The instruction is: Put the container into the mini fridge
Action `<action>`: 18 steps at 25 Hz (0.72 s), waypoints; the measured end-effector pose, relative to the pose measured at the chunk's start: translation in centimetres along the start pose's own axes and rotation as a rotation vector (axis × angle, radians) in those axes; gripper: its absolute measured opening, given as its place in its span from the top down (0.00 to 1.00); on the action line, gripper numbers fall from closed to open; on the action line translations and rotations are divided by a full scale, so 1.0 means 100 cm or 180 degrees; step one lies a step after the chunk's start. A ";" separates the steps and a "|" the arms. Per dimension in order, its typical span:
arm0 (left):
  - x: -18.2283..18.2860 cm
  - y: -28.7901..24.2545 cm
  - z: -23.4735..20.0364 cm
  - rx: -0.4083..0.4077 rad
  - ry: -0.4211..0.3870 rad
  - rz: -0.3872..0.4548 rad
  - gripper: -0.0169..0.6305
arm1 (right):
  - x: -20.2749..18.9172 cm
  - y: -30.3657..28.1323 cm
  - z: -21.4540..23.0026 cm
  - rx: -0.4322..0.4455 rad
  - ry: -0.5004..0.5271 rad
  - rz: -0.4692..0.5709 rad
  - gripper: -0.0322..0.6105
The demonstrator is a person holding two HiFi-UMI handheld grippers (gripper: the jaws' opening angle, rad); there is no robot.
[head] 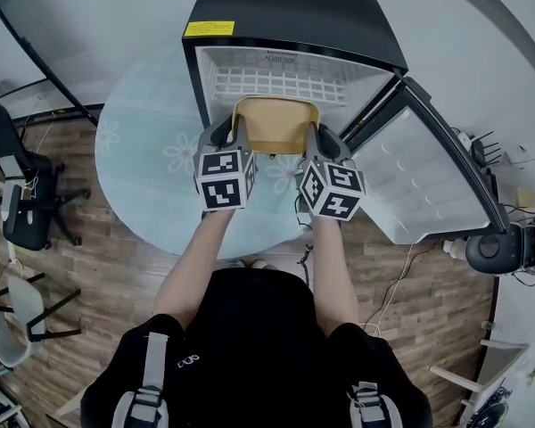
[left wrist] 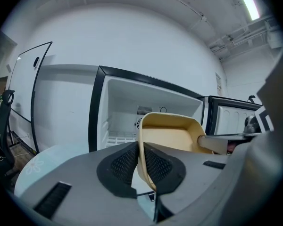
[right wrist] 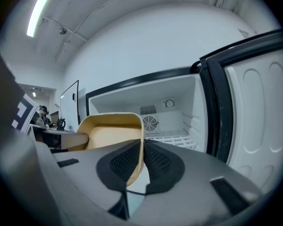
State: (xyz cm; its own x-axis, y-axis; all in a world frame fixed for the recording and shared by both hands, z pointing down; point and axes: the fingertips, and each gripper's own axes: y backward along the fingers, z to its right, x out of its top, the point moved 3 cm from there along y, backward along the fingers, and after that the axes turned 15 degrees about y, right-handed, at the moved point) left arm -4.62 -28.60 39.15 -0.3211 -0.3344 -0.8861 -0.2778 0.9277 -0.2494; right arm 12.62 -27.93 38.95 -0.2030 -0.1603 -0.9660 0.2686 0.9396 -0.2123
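A tan open container [head: 275, 125] hangs in the air just in front of the open mini fridge [head: 290, 25]. My left gripper [head: 233, 137] is shut on the container's left wall, which runs between its black pads [left wrist: 124, 163]. My right gripper [head: 314, 143] is shut on the right wall in the same way, pads [right wrist: 156, 160] on either side. In the left gripper view the container [left wrist: 172, 134] stands before the white fridge interior [left wrist: 127, 102]; in the right gripper view the container [right wrist: 111, 133] is level with the wire shelf [right wrist: 172, 138].
The fridge door [head: 428, 172] stands swung wide to the right. The fridge sits on a round pale mat [head: 147, 163] over a wood floor. A black office chair [head: 22, 199] is at the left, and cables [head: 397, 279] lie at the right.
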 end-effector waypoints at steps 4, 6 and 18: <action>0.011 -0.012 0.000 0.0021 -0.0037 0.0026 0.95 | 0.009 -0.013 0.005 0.0016 0.0023 0.0027 0.91; 0.016 -0.019 0.000 0.0034 -0.0055 0.0036 0.95 | 0.013 -0.021 0.008 0.0024 0.0037 0.0036 0.91; 0.039 -0.071 0.001 0.0143 0.0005 0.0098 0.96 | 0.028 -0.067 0.031 -0.0035 0.0062 0.0060 0.91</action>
State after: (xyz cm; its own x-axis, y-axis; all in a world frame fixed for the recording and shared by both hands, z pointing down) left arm -3.84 -36.47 37.44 -0.3304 -0.3059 -0.8929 -0.2268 0.9441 -0.2395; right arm 13.20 -35.62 37.18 -0.2164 -0.1368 -0.9667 0.2620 0.9457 -0.1924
